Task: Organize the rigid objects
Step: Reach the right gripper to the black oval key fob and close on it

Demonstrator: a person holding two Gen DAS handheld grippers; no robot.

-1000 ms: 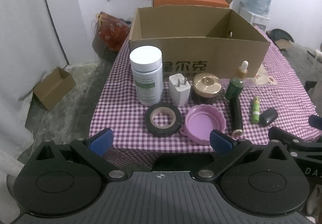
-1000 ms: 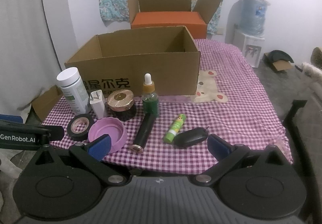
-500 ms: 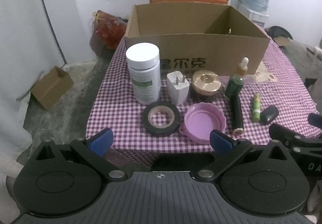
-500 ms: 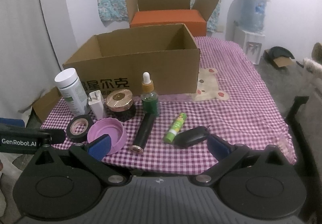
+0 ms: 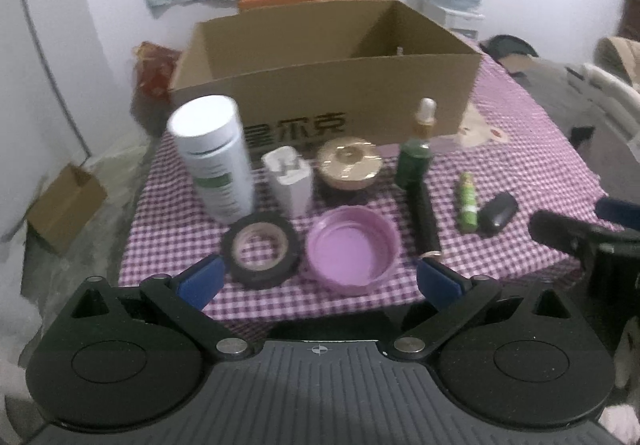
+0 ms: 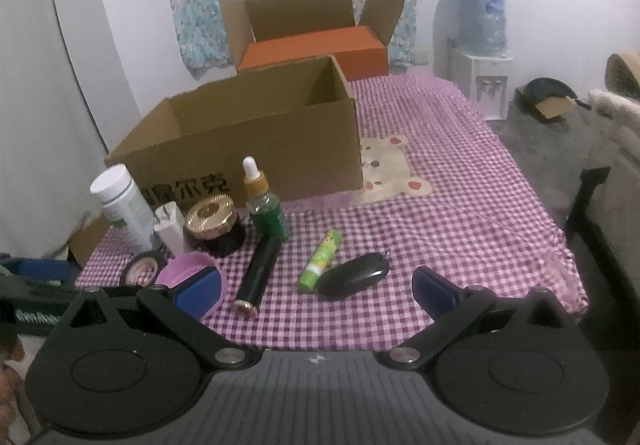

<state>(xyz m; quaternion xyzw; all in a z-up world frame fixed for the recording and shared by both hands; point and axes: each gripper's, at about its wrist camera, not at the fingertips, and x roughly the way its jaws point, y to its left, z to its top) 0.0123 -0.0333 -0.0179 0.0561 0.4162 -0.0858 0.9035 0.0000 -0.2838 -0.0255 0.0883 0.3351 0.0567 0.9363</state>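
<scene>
left gripper [image 5: 318, 279] spread, empty | right gripper [image 6: 318, 291] spread, empty | tape roll [image 5: 260, 248] clear left view, seemingly half-hidden right

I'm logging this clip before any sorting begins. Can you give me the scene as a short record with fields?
surface: checked tablecloth
container: open cardboard box, nothing visible inside
upright items: white bottle, charger plug, dropper bottle
lying items: tape roll, purple lid, black tube, green stick
left gripper: open, empty
right gripper: open, empty
</scene>
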